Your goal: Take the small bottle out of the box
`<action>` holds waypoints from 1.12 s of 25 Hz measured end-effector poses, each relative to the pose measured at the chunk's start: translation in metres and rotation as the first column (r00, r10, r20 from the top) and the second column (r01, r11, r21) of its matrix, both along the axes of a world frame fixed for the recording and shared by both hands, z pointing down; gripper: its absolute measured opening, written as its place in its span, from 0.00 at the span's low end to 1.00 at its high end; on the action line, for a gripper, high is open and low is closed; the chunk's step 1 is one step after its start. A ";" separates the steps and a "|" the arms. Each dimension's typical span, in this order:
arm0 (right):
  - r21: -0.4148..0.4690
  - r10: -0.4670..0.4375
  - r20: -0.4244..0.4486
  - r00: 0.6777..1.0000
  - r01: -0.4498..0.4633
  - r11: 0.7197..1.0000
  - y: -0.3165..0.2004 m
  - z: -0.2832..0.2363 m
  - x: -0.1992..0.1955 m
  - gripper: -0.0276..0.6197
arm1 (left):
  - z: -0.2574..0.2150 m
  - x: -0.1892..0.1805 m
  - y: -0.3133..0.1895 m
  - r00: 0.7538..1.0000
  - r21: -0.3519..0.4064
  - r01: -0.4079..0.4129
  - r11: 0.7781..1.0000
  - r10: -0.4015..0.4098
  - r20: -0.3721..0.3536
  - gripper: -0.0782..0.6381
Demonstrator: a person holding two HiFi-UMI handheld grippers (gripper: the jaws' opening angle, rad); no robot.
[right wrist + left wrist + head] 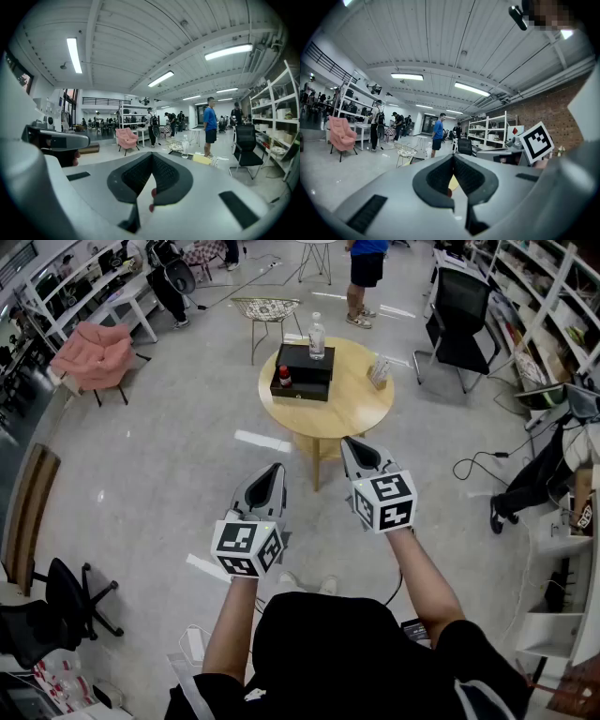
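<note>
Clenched shut on nothing: left gripper and right gripper, side by side, well short of the round table. Upright at the left end of the black box, near the table's far edge: small bottle, red-capped. Just behind the box: water bottle.

No readable text, labels or numbers anywhere.

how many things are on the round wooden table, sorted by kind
black rectangular box: 1
bottles: 2 (clear plastic water bottle; small red-capped bottle in the box)
small pale upright holder: 1
total: 4
</note>
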State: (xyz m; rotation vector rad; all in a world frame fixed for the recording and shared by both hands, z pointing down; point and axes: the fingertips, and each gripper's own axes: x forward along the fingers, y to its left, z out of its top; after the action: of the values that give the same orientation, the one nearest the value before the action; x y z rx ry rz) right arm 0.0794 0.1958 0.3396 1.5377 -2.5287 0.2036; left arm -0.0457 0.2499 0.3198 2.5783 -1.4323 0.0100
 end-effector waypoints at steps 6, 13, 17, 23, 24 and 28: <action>-0.026 -0.016 0.033 0.999 0.017 1.000 0.005 0.007 0.005 0.05 | 0.005 0.007 0.006 1.000 -0.011 0.000 1.000 0.000 -0.005 0.12; -0.032 -0.024 0.032 0.999 0.025 0.999 -0.002 0.013 0.000 0.05 | 0.009 0.006 -0.003 1.000 -0.012 -0.002 1.000 0.002 -0.004 0.12; -0.040 -0.024 0.036 0.999 0.025 0.999 -0.019 0.017 -0.001 0.05 | 0.014 0.004 -0.022 1.000 -0.019 -0.001 1.000 0.001 -0.008 0.12; -0.042 -0.033 0.032 0.999 0.034 0.999 -0.061 0.021 -0.002 0.05 | 0.017 0.000 -0.066 1.000 -0.016 0.000 1.000 0.000 -0.017 0.12; -0.043 -0.034 0.032 0.999 0.035 0.998 -0.069 0.021 -0.003 0.05 | 0.017 0.000 -0.075 1.000 -0.015 -0.001 1.000 0.001 -0.017 0.12; -0.053 -0.039 0.038 0.999 0.041 0.998 -0.102 0.022 -0.006 0.05 | 0.015 0.000 -0.113 1.000 -0.015 -0.005 1.000 0.005 -0.020 0.12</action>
State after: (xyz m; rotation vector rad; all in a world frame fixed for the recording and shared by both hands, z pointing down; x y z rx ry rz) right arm 0.0735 0.0934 0.3620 1.4755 -2.5579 0.2942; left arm -0.0456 0.1372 0.3347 2.5625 -1.4131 -0.0036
